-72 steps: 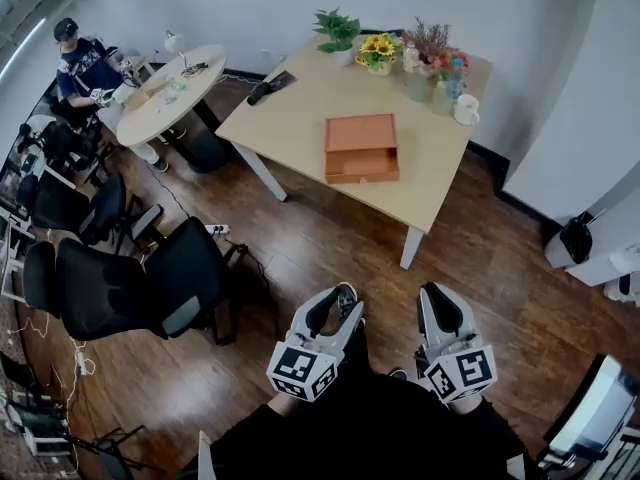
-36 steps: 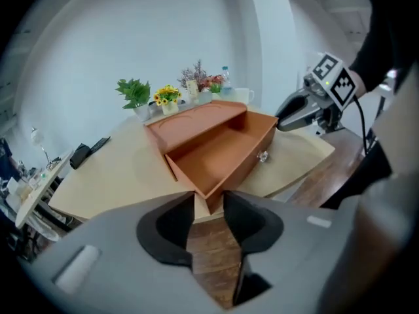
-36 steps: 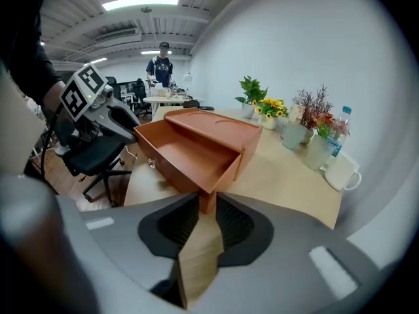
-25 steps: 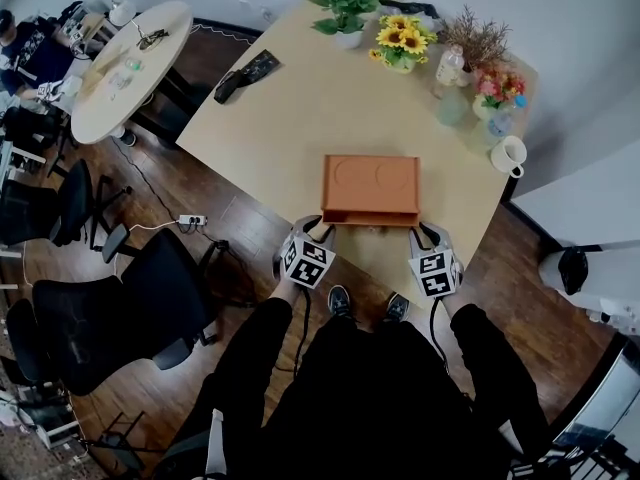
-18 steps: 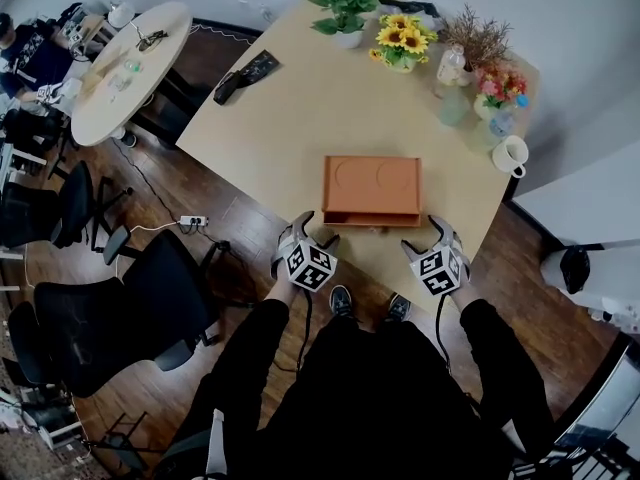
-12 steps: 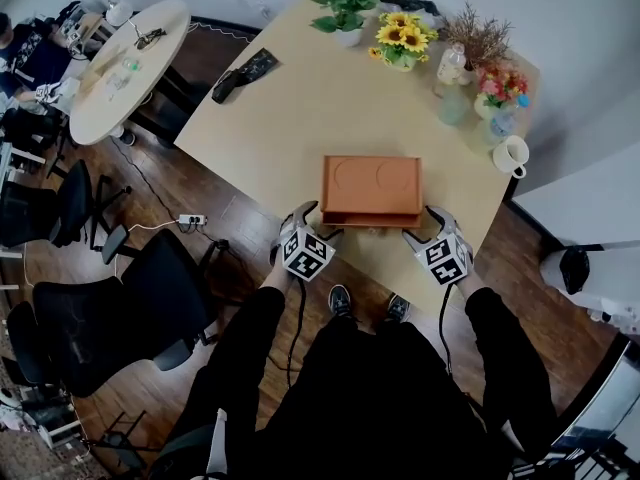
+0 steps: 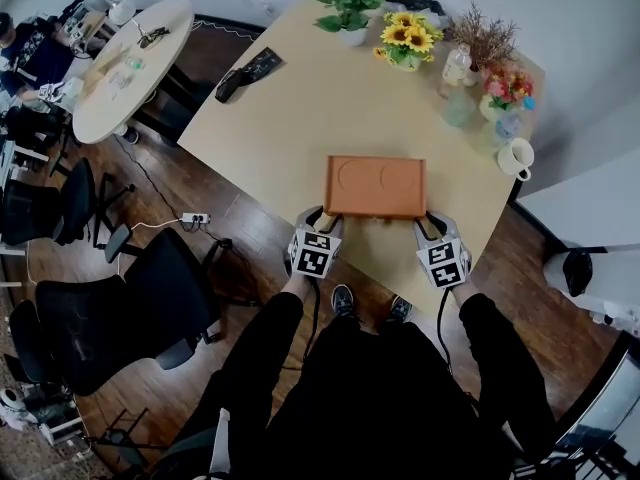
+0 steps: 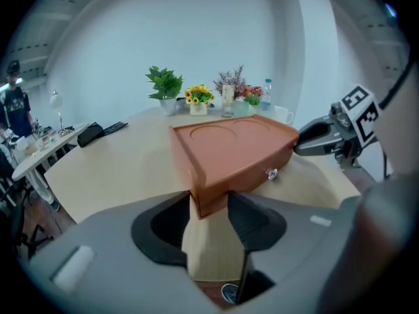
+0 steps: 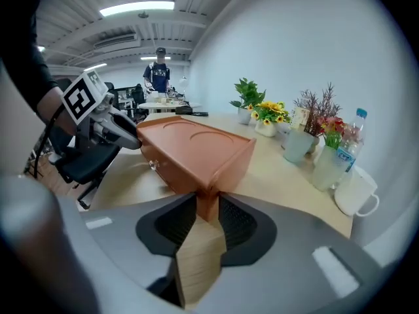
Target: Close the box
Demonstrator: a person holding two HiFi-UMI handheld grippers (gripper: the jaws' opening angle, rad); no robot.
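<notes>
The box (image 7: 375, 186) sits on the pale wood-grain surface (image 7: 290, 138), close to the edge nearest you. It's a flat rectangular thing in a smooth, matte orange-brown, with crisp corners and two shallow round recesses (image 7: 352, 175) pressed side by side into the top. The front face carries one small shiny knob (image 8: 272, 173), and that face looks flush with the body. Your left gripper (image 8: 208, 205) has the box's front left corner between its dark ribbed jaws, which are closing and already look snug against it. Your right gripper (image 9: 207, 211) is doing the same at the front right corner, pads pinching the edge as they close. A glossy white mug (image 7: 516, 157) stands well off to the right.
</notes>
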